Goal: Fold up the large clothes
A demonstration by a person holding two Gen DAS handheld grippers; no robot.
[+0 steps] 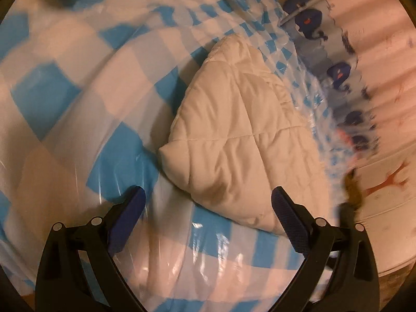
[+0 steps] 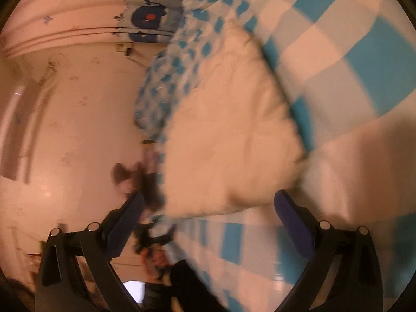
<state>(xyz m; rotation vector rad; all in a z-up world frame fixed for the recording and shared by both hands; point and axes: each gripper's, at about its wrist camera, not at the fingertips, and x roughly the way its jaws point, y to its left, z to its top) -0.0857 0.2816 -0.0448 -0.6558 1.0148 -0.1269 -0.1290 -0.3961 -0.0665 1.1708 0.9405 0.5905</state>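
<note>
A folded white quilted garment (image 1: 234,140) lies on a blue-and-white checked plastic-covered surface (image 1: 65,98). My left gripper (image 1: 208,200) is open and empty, its blue-padded fingers either side of the bundle's near corner, just above the surface. In the right wrist view the same white bundle (image 2: 226,143) fills the middle, blurred by motion. My right gripper (image 2: 208,204) is open and empty, its fingers spread by the bundle's near edge. The other gripper (image 2: 153,236) shows blurred at the lower left of the right wrist view.
A wall with blue cartoon decals (image 1: 338,75) runs behind the surface's far edge. A pale patterned wall (image 2: 78,104) fills the left of the right wrist view. A dark blurred shape (image 1: 351,189) sits at the right edge of the checked surface.
</note>
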